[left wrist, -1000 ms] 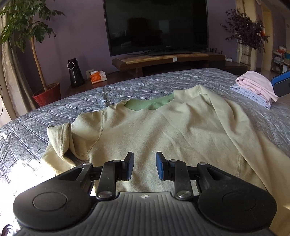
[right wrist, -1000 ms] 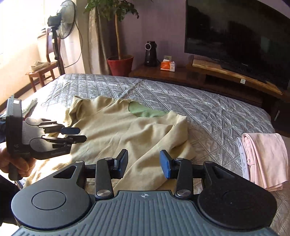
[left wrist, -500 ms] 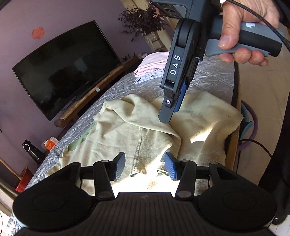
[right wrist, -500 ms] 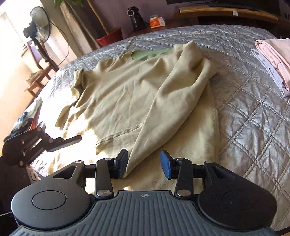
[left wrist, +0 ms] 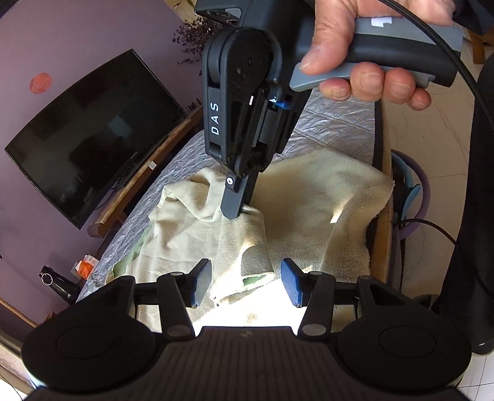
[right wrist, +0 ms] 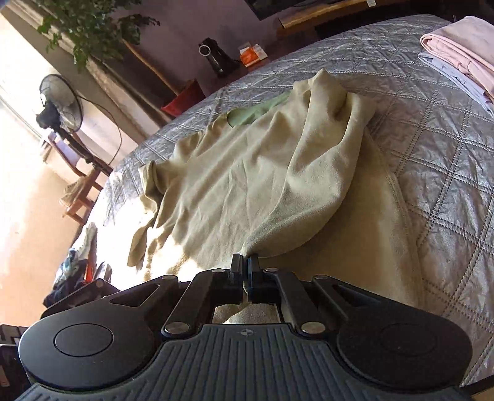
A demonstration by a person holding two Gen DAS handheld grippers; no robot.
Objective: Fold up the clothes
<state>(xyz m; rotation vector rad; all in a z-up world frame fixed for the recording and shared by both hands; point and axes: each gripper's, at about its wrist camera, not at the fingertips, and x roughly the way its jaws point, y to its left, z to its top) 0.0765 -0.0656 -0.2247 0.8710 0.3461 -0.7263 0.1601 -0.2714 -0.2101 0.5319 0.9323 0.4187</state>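
Over on the left of the right wrist view a standing fan (right wrist: 60,101) sits by the bright window, a wooden chair (right wrist: 81,182) below it, and a small heap of mixed clothes (right wrist: 78,268) lies at the bed's sunlit edge. A leafy plant (right wrist: 89,27) in a red pot (right wrist: 182,100) stands against the purple wall, then a black appliance (right wrist: 216,58) and an orange tissue box (right wrist: 251,55) on the low wooden stand.

Centre stage — the pale yellow sweatshirt (right wrist: 247,172) is spread on the grey quilted bed (right wrist: 432,148), green lining showing at its collar, one sleeve (right wrist: 151,191) trailing toward the window, the other side bunched up in a ridge that runs down to the right gripper (right wrist: 245,265). That gripper has just snapped closed, and cloth is pinched between its jaws; the fabric pulls into a tight gather right at the tips. Far right, a folded stack of pink and light blue clothes (right wrist: 460,52) lies well apart from the sweatshirt.

From the left wrist view: the dark television (left wrist: 92,135) on the left, the sweatshirt's hem near the bed's edge, and the left gripper (left wrist: 245,287) standing about half open, a fold of the hem lying between its blue pads (left wrist: 200,287) — they are not pressing on it. Its jaws opened a moment ago and now hold steady. Straight ahead, the right gripper and the hand (left wrist: 358,52) on its grey handle block much of the bed. A black cable (left wrist: 447,55) curves down the right side.
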